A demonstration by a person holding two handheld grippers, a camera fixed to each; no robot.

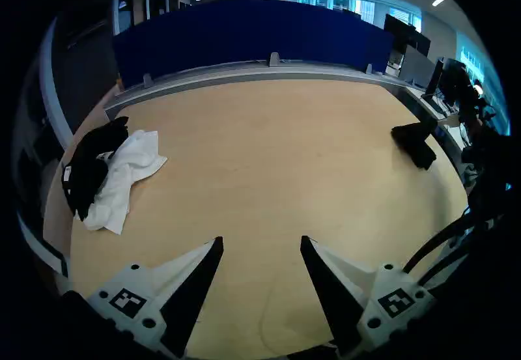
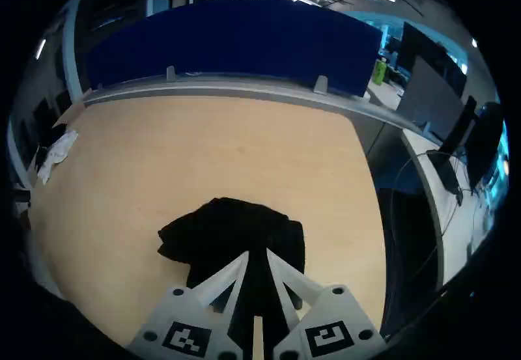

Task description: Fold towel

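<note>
Pale wood worktop [image 1: 273, 138], blue partition [image 1: 247, 28] behind it. The left tongs [image 1: 260, 243] hang released over the wood. The right tongs [image 2: 257, 256] sit nearly closed at the black towel [image 2: 221, 230]; whether they grip it, I can't tell.

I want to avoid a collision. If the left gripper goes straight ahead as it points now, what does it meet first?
The left gripper likely meets only bare table, then the blue screen behind; the white cloth lies to the left.
</note>
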